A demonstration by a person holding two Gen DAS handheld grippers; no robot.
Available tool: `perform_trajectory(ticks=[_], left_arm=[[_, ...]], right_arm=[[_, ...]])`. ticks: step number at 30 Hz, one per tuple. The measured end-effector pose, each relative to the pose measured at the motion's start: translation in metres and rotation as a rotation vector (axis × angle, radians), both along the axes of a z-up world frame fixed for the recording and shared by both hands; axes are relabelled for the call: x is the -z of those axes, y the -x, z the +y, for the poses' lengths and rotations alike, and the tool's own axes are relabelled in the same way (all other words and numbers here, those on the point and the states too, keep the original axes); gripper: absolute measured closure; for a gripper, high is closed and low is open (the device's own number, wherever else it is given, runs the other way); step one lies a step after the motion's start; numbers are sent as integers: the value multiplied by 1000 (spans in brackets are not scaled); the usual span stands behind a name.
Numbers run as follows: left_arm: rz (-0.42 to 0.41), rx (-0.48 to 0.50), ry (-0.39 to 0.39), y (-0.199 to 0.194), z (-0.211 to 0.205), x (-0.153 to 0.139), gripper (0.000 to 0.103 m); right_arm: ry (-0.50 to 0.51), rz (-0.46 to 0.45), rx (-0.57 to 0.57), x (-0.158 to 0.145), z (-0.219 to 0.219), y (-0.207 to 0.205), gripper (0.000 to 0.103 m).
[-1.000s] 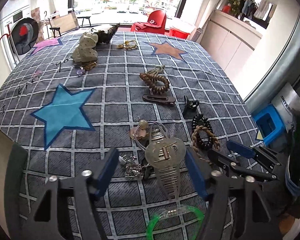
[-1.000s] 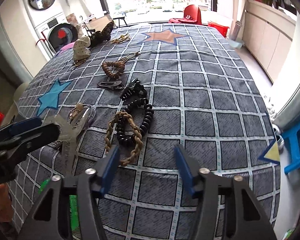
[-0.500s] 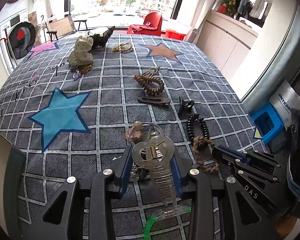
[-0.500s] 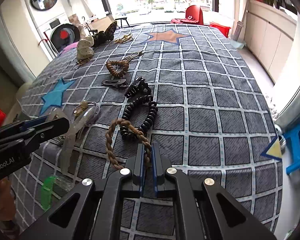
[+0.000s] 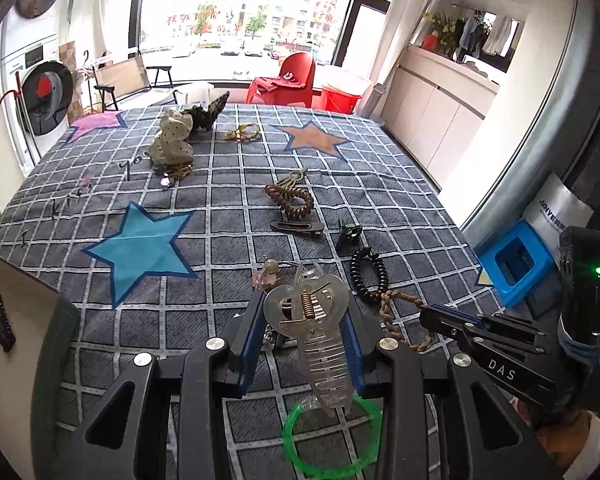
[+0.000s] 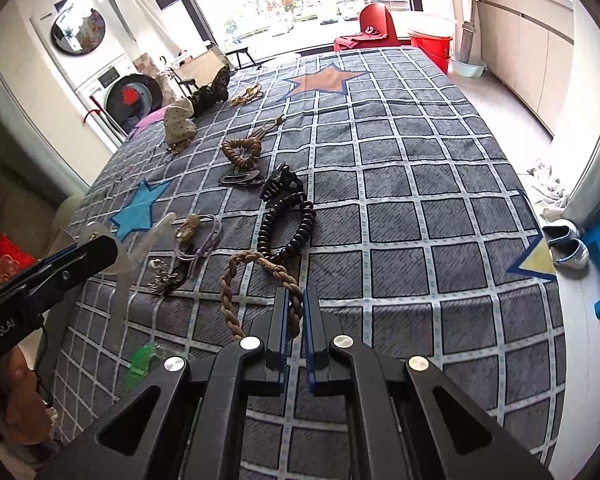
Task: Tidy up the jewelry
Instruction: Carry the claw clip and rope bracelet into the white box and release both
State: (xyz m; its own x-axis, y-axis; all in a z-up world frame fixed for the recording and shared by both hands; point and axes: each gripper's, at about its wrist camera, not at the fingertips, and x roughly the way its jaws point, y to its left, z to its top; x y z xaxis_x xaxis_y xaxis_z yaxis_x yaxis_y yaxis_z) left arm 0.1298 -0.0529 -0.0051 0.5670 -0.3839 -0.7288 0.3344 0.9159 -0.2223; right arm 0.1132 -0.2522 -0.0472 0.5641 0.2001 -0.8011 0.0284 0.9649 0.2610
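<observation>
My left gripper is shut on a large clear plastic hair claw, lifted off the checked cloth; its toothed tail hangs toward the camera. In the right wrist view the claw shows at the left, held in that gripper. My right gripper is shut on a brown braided cord bracelet, whose loop trails over the cloth to a black coil hair tie. The left wrist view shows the bracelet pinched in the right gripper.
A green bangle lies near the cloth's front edge. Further back lie a purple hair tie with beads, a black claw clip, a flat dark clip, a brown coil tie and a spotted scrunchie. A blue stool stands at the right.
Both grippers closed: the left onto the clear hair claw, the right onto the braided bracelet. Both have since risen a little, lifting the claw and one end of the bracelet.
</observation>
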Motion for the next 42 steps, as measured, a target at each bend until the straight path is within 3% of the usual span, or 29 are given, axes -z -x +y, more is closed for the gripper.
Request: perform_trajectory(ticks=[20, 42], left_arm=[[-52, -80, 54, 58, 64, -20, 65], [-108, -275, 131, 98, 181, -29, 65]], right_arm=[[13, -32, -43, -33, 40, 28, 96], [45, -75, -231, -67, 158, 26, 96]])
